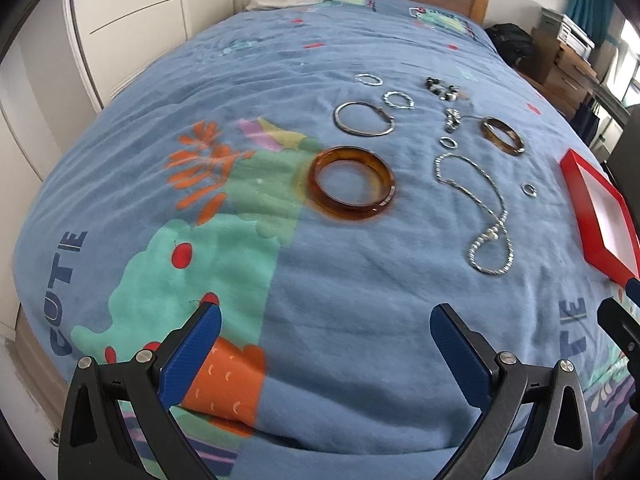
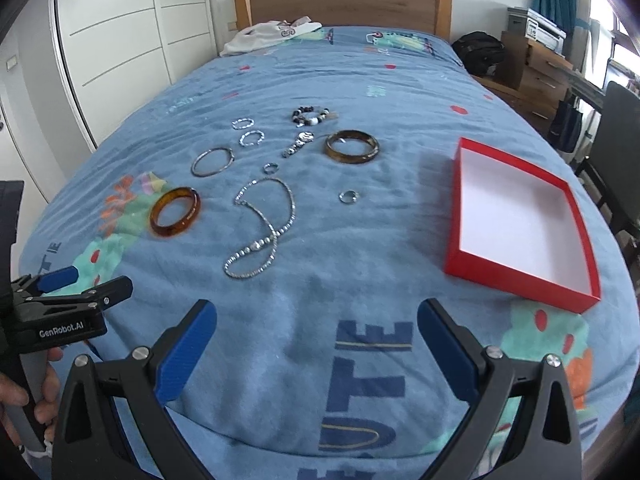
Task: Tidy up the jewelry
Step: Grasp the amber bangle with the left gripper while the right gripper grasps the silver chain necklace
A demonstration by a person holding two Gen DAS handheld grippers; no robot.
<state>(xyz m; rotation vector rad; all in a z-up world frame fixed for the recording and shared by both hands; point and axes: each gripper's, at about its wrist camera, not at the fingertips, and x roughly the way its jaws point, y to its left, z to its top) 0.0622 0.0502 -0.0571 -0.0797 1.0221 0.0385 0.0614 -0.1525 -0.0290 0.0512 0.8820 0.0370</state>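
Observation:
Jewelry lies spread on a blue bedspread point(image 2: 320, 60). An amber bangle point(image 1: 351, 182) point(image 2: 175, 211) lies nearest the left. A silver chain necklace point(image 1: 482, 216) point(image 2: 262, 228), a thin silver bangle point(image 1: 364, 119) point(image 2: 212, 161), a dark brown bangle point(image 1: 503, 135) point(image 2: 352, 146), small rings point(image 2: 348, 197) and a bead bracelet point(image 2: 313, 115) lie beyond. An open red box point(image 2: 520, 276) point(image 1: 592, 220), white inside and empty, sits at the right. My left gripper point(image 1: 326, 326) is open and empty, short of the amber bangle. My right gripper point(image 2: 317, 320) is open and empty, near the bed's front edge.
The left gripper's body point(image 2: 72, 304) shows at the left of the right wrist view. White clothing point(image 2: 272, 34) lies by the wooden headboard point(image 2: 344, 4). A white wardrobe point(image 2: 120, 40) stands at the left. A black bag point(image 2: 480, 52), drawers and a chair point(image 2: 616, 152) stand at the right.

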